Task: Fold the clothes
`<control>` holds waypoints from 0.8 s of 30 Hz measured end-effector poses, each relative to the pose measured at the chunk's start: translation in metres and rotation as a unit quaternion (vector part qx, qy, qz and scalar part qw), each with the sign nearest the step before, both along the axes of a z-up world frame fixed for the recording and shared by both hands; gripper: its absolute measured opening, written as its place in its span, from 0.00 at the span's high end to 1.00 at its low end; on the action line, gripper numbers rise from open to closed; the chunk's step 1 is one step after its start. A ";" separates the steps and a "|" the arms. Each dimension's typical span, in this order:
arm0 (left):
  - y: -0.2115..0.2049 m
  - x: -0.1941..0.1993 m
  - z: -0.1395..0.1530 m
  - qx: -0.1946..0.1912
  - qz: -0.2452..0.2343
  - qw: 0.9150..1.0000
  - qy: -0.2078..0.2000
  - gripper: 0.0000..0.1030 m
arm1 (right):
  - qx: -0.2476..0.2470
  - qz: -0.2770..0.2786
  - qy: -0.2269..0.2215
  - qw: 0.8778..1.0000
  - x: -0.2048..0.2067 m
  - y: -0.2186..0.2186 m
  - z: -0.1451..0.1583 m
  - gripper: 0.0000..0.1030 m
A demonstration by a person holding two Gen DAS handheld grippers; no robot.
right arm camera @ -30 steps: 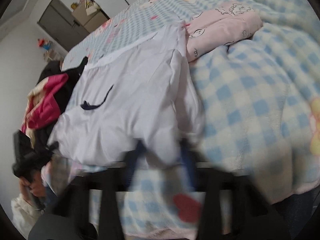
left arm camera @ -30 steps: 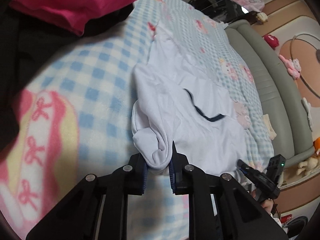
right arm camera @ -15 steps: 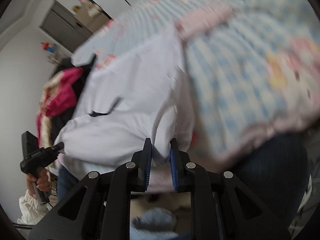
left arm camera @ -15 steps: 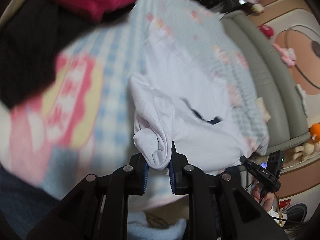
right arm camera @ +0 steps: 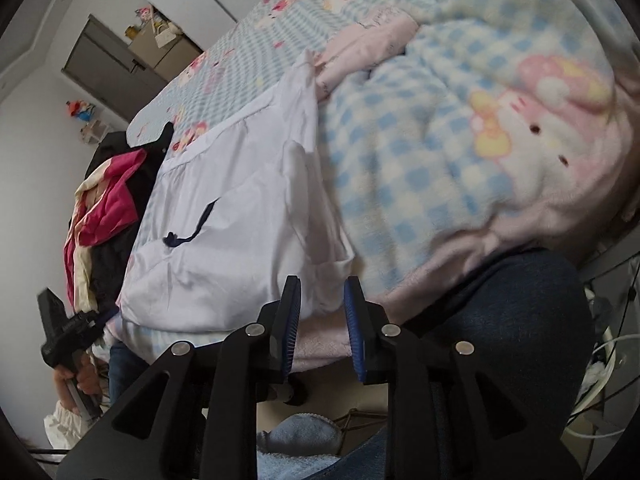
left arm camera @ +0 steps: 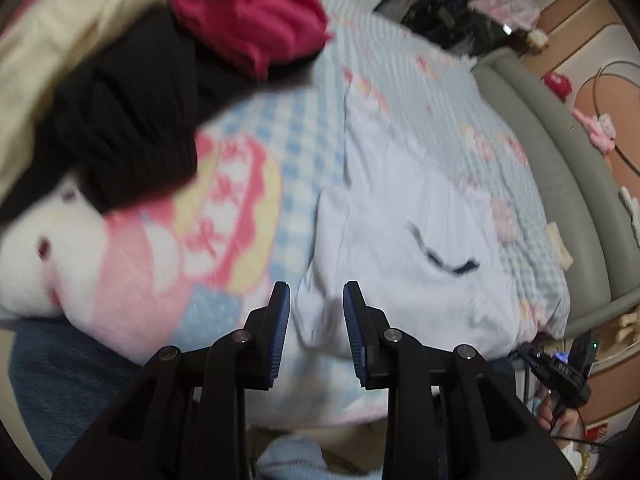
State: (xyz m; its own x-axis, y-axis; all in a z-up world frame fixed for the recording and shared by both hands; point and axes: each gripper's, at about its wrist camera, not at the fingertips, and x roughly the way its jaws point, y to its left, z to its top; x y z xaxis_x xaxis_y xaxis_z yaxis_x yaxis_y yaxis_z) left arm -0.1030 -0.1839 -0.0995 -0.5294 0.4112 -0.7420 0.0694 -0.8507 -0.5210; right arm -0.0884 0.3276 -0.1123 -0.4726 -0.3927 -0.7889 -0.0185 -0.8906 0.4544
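Both grippers hover just off the near edge of the bed, each with its jaws spread and nothing between the blue pads. Seen from the left wrist, the left gripper sits above the near hem of the white garment, apart from the cloth. Seen from the right wrist, the right gripper is poised over that garment's near right corner, where it reaches the bed's edge. The garment lies spread flat along the bed, its dark neckline trim facing up, resting on the blue-checked blanket with its pink cartoon figures. Toward the left edge of the bed, beyond the garment, a heap of clothes holds a black knit piece under a magenta one. At the bed's far right side, a pale pink folded item touches the garment's far corner.
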 end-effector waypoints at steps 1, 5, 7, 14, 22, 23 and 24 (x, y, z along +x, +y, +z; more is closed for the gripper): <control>0.002 -0.003 0.002 0.003 -0.007 1.000 0.003 0.70 | 0.003 0.003 0.003 1.000 -0.001 -0.002 0.001 0.78; 0.023 -0.018 0.003 0.017 -0.051 0.999 0.000 0.69 | 0.014 0.017 0.013 1.000 -0.007 -0.012 0.006 0.77; 0.043 -0.023 -0.003 0.027 -0.073 0.997 -0.009 0.68 | 0.019 0.023 0.018 0.999 -0.009 -0.017 0.009 0.76; 0.054 -0.031 -0.028 0.004 -0.053 0.997 -0.062 0.68 | 0.103 0.002 -0.005 0.995 -0.006 -0.008 -0.001 0.77; 0.035 -0.028 -0.026 0.001 -0.010 0.999 -0.044 0.55 | 0.047 0.004 0.025 0.999 -0.009 0.005 0.020 0.76; 0.033 -0.028 -0.027 0.001 -0.005 0.999 -0.043 0.55 | 0.041 0.012 0.029 0.999 -0.011 0.001 0.022 0.76; 0.030 -0.028 -0.028 0.002 0.001 0.999 -0.041 0.55 | 0.035 0.019 0.034 0.999 -0.013 -0.003 0.023 0.76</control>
State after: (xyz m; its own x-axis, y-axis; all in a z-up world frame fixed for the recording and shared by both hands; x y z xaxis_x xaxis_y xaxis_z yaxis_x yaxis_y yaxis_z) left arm -0.1311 -0.1535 -0.1272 -0.4668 0.4131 -0.7820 0.1134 -0.8490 -0.5162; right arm -0.1016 0.3242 -0.0888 -0.5110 -0.3563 -0.7823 0.0451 -0.9199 0.3896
